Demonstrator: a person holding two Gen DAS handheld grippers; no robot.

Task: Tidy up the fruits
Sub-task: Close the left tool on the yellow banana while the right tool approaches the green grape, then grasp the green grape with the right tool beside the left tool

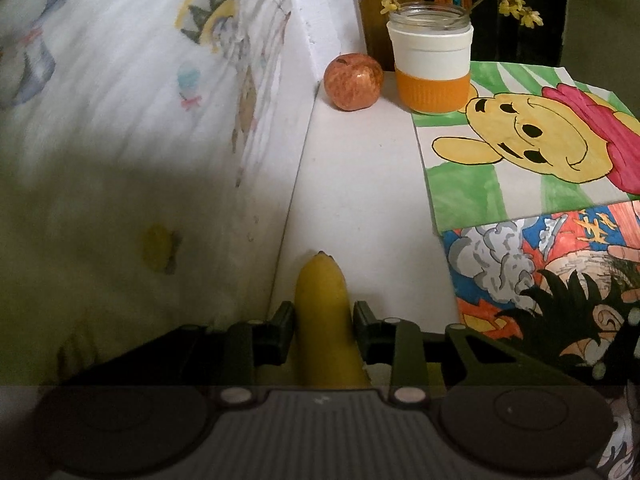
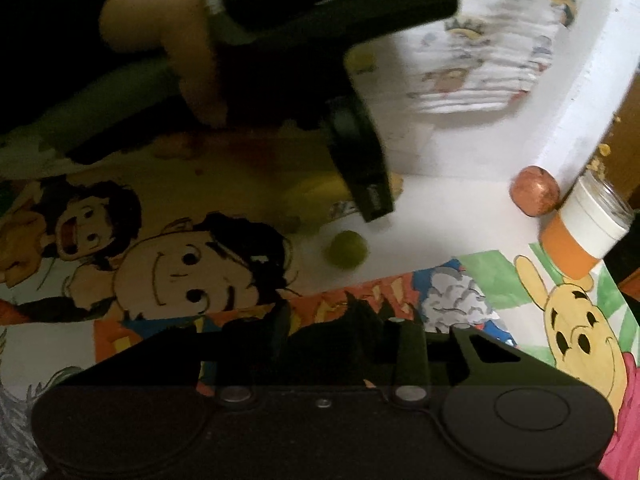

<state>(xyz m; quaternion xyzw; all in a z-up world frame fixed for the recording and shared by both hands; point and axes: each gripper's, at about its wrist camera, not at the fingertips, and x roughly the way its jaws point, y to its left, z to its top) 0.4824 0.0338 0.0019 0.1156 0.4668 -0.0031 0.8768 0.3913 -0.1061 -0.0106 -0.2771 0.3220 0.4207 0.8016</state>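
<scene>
Banana (image 1: 320, 312) sat clamped in our left gripper (image 1: 322, 316); right gripper (image 2: 328, 344) empty, opening unclear. We judged best to carry it level toward the apple (image 1: 353, 81).

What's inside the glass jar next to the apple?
The jar holds yellow-flowered sprigs rising from its mouth. A white-and-orange sleeve covers its body, hiding any water or stem ends.
</scene>
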